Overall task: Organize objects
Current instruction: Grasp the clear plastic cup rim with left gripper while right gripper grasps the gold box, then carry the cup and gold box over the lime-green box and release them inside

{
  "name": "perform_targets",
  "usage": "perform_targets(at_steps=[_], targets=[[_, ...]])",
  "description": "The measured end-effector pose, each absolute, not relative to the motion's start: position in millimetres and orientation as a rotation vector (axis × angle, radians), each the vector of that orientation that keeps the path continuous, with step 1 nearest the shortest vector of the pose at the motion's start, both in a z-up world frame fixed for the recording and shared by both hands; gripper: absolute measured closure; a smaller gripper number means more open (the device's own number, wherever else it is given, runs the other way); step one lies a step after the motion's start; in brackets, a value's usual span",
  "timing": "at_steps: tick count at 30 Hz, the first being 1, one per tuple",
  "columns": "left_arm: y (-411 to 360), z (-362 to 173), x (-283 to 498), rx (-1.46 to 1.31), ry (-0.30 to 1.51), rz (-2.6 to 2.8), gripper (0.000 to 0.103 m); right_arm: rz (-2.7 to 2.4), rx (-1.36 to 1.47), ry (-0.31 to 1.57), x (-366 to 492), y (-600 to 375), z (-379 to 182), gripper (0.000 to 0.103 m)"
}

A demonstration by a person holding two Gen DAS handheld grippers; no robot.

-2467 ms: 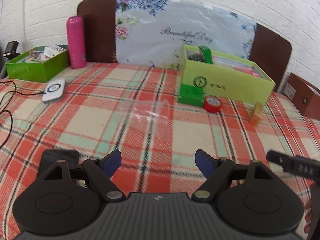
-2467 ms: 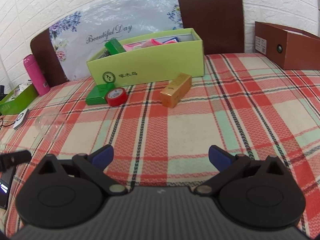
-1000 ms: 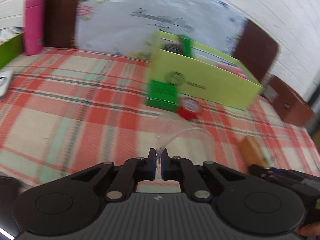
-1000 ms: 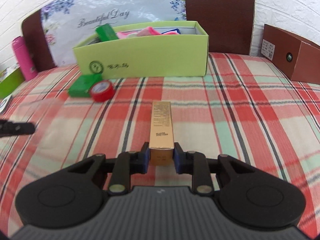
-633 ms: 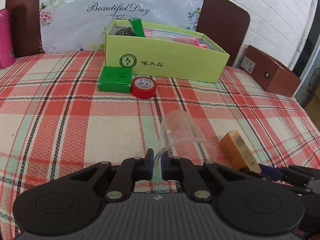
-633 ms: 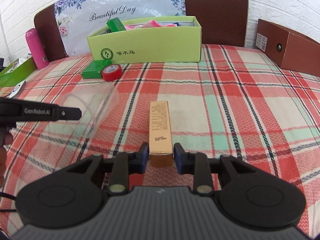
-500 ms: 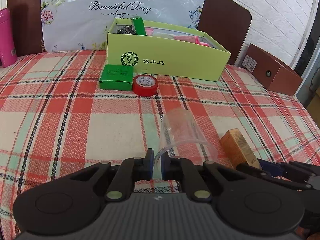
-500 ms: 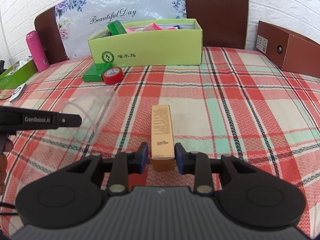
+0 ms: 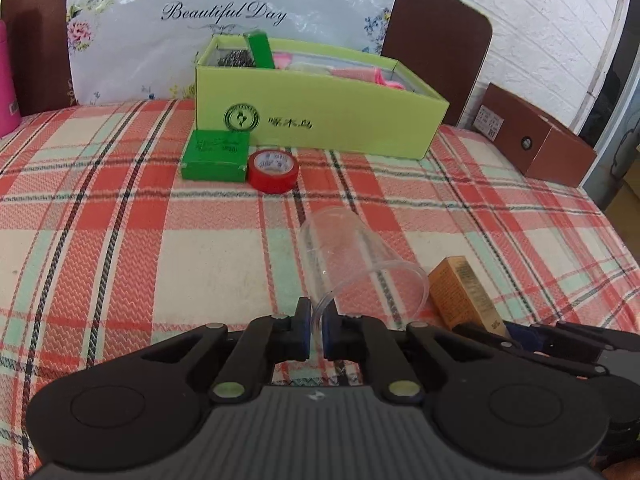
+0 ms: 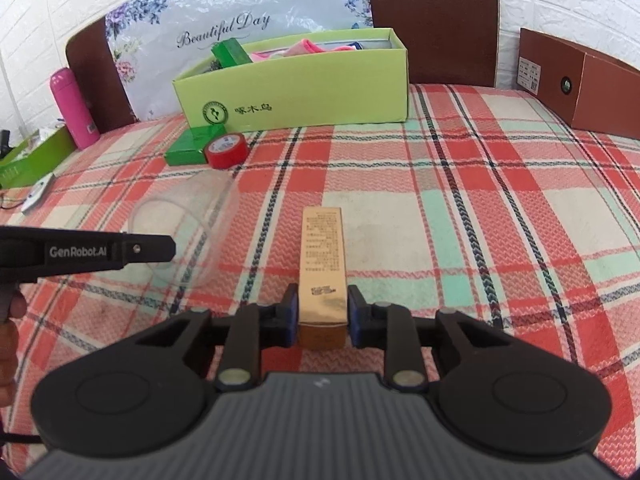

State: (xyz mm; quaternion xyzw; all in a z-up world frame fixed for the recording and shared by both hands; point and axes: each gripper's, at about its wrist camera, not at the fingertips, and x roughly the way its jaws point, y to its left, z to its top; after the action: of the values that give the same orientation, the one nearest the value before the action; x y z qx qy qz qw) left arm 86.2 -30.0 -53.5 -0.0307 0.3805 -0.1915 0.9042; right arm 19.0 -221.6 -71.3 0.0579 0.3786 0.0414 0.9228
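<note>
**Your count, kind by kind**

You have two hand-held grippers: left hand-held gripper and right hand-held gripper. Around the one lime-green box you have one clear cup, one gold carton, one red tape roll, one flat green box, one pink bottle and one brown box.

Clear plastic cup tilted; gold carton beside (lengthwise).
</note>
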Motion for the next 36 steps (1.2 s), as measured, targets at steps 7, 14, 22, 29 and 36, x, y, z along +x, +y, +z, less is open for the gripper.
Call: perform_targets(at_steps=[7, 14, 22, 29, 36], targets=[[-27, -7, 98, -0.102, 0.676, -0.421, 0.099, 0.121, 0.133, 0.683, 28, -226, -33, 0.080], [-36, 49, 135, -0.123, 0.561, -0.400, 0.099, 0.138, 0.159, 0.596, 71, -238, 7, 0.080], [-67, 72, 211, -0.052, 0.559, -0.372, 0.099, 0.068, 0.120, 0.514, 149, -257, 33, 0.080], [-89, 63, 262, -0.023, 0.582, -0.347, 0.099, 0.028, 0.098, 0.522, 214, -266, 22, 0.080], [-98, 45, 287, 0.021, 0.575, -0.336, 0.098, 0.017, 0.063, 0.519, 250, -262, -2, 0.079]])
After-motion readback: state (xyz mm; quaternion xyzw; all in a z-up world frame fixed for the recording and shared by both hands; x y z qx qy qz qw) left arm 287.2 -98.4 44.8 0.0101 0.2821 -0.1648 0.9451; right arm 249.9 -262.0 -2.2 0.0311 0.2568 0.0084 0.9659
